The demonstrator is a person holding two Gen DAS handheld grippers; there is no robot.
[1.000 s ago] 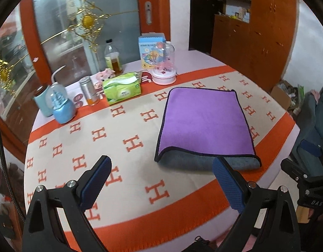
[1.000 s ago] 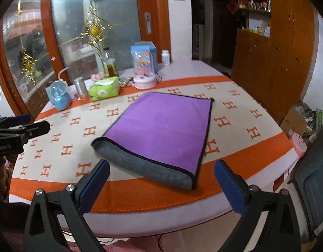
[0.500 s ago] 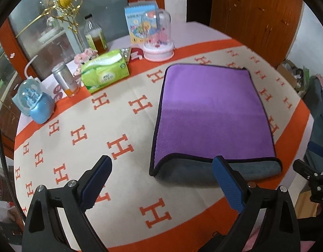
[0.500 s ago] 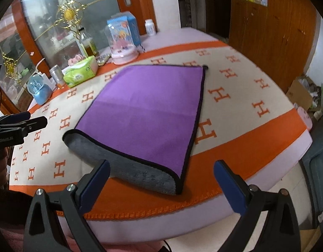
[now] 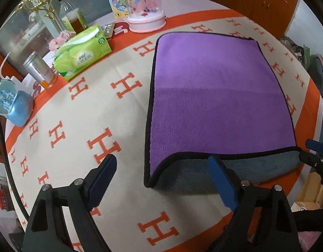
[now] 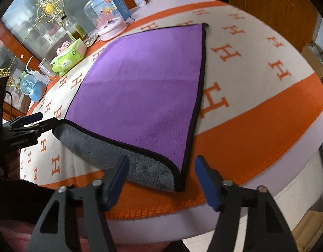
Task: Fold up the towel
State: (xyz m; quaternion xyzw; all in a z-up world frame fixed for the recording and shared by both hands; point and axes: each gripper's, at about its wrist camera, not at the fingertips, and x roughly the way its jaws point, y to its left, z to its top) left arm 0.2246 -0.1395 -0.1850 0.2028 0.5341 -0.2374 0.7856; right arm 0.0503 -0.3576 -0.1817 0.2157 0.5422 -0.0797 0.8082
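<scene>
Both claws are seen spread wide and holding nothing: the left claw above the towel's near left corner, the right claw above its near right corner. The plush purple towel, black-edged with a grey underside, is laid flat on the surface, which is covered by a cream cloth patterned with orange "H" letters. Farther back, a green tissue pack and a glass dome are seen.

The cream woven tablecloth with orange border carries repeated orange "H" letters across its surface. The green plastic tissue pack, toward ten o'clock in the left wrist view, bears printed characters, seemingly Chinese, too blurred to read.
</scene>
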